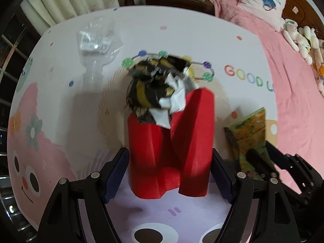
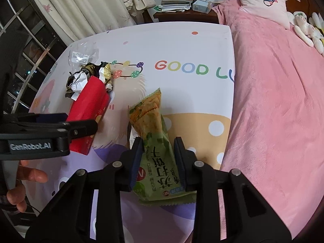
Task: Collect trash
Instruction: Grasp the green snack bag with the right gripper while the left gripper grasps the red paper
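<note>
We see even indoor light, soft shadows on the glossy cartoon-printed tabletop (image 1: 182, 30), strong fisheye bending, perhaps slight motion blur.

L gripper (image 1: 170, 158) points steeply down at the table, jaws wide, one either side of the red carton (image 1: 168, 151); pads look just beside its walls, contact unclear. R gripper (image 2: 157, 162) tilts down nearer the table's bed-side edge, both pads on the green cracker packet (image 2: 156, 151), squeezing its sides. Bare hand (image 2: 24, 184) shows behind L gripper, fingers curled on the handle.
</note>
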